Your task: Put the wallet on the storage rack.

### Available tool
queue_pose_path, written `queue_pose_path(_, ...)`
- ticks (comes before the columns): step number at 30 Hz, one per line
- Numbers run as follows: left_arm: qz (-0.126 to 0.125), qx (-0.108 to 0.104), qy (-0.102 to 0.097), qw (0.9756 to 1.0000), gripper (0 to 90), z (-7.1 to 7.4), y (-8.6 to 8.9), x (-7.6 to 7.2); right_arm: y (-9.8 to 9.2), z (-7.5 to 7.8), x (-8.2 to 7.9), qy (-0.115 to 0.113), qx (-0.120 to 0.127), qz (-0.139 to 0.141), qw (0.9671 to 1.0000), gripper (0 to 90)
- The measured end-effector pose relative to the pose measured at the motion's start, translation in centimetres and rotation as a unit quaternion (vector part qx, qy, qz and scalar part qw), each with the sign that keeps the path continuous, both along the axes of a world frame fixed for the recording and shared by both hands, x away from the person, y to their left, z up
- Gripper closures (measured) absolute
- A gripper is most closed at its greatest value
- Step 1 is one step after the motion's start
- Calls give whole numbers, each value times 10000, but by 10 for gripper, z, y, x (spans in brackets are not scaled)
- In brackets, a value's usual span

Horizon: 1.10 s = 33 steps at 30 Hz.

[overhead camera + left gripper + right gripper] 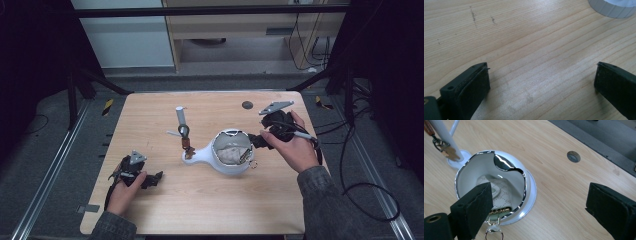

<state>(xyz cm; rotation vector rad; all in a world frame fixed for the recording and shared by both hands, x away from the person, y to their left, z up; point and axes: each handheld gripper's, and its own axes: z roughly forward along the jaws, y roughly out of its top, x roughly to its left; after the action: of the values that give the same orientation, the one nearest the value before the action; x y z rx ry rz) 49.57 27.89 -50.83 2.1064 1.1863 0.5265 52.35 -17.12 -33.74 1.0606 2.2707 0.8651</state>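
The right gripper (258, 140) is held at the right side of the white bowl-shaped holder (231, 167), w/ the hand wrapped over its body and the forearm entering from the bottom right. Its jaws are spread wide and nothing is pinched; in the right gripper view they are seen just above the holder's rim. A pale patterned pouch (500, 200) w/ a gold zipper is lying inside the holder, approx. at table centre. The left gripper (151, 179) is rested low on the table (210, 205), near the front left, jaws also spread, nothing between them.
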Motion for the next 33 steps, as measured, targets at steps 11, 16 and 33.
queue_pose_path(11, 0, -12, 7, 10000, 0, 0, 0, 0, -14, -12, -3, -163, 250, -196, 9994, 50)
queue_pose_path(16, 1, -16, 11, 10000, 0, 0, 0, 0, -23, -20, -5, -323, 453, -310, 9980, 49)
queue_pose_path(33, 21, -4, 2, 10000, 0, 0, 0, -1, -59, -61, -14, -419, 745, -823, 9929, 75)
